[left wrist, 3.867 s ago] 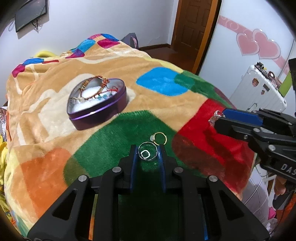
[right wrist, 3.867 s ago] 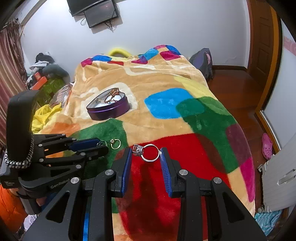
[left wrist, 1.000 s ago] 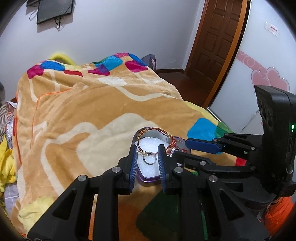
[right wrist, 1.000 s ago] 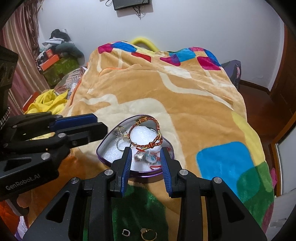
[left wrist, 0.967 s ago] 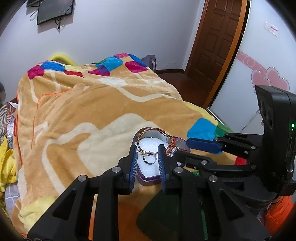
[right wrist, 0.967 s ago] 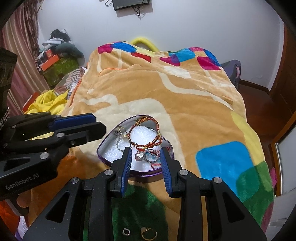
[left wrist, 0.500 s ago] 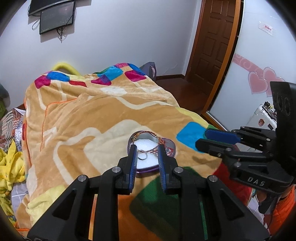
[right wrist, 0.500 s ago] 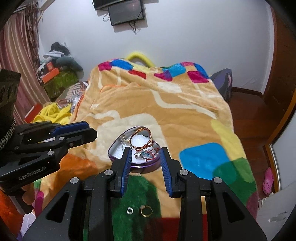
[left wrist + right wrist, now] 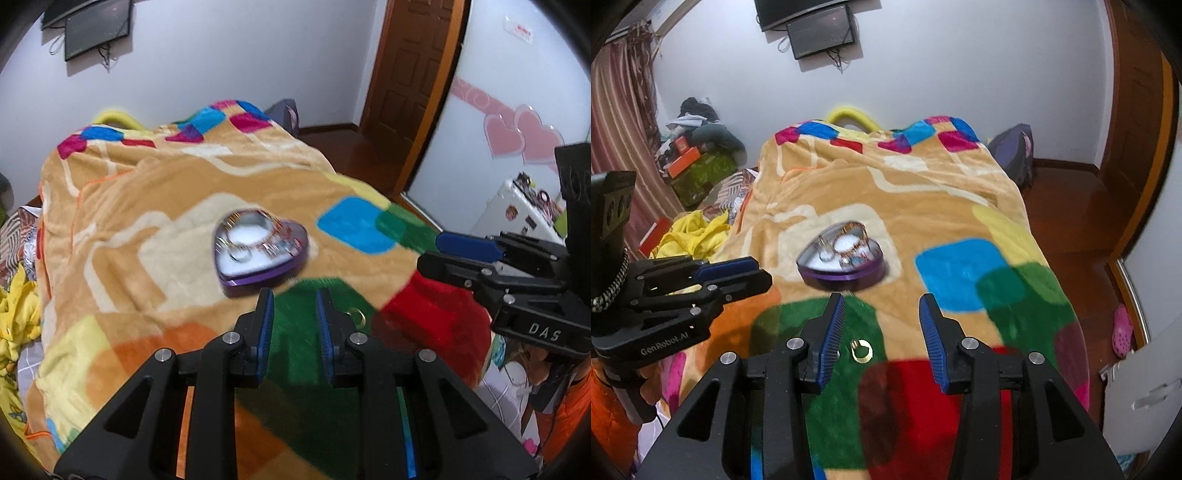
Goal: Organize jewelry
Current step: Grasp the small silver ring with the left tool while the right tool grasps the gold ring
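A purple heart-shaped tin [image 9: 260, 254] [image 9: 842, 264] sits on the patchwork blanket, holding a red-gold bracelet and several rings on white padding. My left gripper [image 9: 294, 308] hovers just short of the tin, its jaws a narrow gap apart with nothing between them; it shows at the left in the right wrist view [image 9: 738, 275]. My right gripper [image 9: 882, 317] is back from the tin over the green patch, jaws opening, empty; the left wrist view shows it at the right [image 9: 467, 251]. A gold ring [image 9: 861, 350] [image 9: 356, 314] lies on the green patch.
The blanket [image 9: 147, 221] covers a bed that drops off at the right toward a wooden floor and door. A white suitcase [image 9: 517, 214] stands at the right. Yellow clothes [image 9: 690, 232] and boxes pile up on the left.
Both grippers have drawn back from the tin. The rings they held over it a second ago now lie inside. The right jaws have widened.
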The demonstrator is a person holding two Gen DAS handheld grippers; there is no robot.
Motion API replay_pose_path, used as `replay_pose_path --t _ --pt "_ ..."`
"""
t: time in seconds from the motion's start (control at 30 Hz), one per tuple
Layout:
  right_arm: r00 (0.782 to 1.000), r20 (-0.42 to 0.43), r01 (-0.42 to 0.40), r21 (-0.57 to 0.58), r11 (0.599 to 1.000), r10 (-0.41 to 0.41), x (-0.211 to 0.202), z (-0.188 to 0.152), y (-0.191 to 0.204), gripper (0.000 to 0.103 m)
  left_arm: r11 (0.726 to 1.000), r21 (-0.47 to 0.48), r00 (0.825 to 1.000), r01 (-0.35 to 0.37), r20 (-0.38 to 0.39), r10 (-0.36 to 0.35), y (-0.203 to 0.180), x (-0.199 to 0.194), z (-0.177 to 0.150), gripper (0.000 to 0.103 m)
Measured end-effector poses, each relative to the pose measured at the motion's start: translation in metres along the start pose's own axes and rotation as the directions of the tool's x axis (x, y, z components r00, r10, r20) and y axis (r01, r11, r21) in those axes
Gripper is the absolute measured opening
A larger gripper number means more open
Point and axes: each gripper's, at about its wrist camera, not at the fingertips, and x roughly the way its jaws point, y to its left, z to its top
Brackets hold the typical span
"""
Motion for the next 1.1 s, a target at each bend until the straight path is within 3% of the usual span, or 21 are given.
replay_pose_path --t 0.53,0.67,0.8,1.1 --pt "0.998 -0.06 0.004 0.073 0.997 0.0 0.003 -0.037 -0.021 0.038 0.998 0.011 0.987 0.059 -0.151 -0.057 -0.026 0.056 -0.032 0.022" --pt "0.997 -0.071 0.003 0.072 0.997 0.002 0.008 -0.041 -0.021 0.038 0.998 0.01 0.986 0.056 -0.156 -0.054 -0.026 0.062 -0.033 0.019" --pt "0.997 -0.075 -0.002 0.069 0.998 0.007 0.013 -0.042 -0.019 0.038 0.999 0.008 0.987 0.051 -0.154 -0.049 -0.025 0.064 -0.034 0.009" --pt "0.994 -0.093 -0.047 0.038 0.998 0.05 0.027 -0.042 -0.005 0.038 0.999 -0.02 0.994 0.034 -0.101 -0.036 -0.012 0.044 -0.033 0.009"
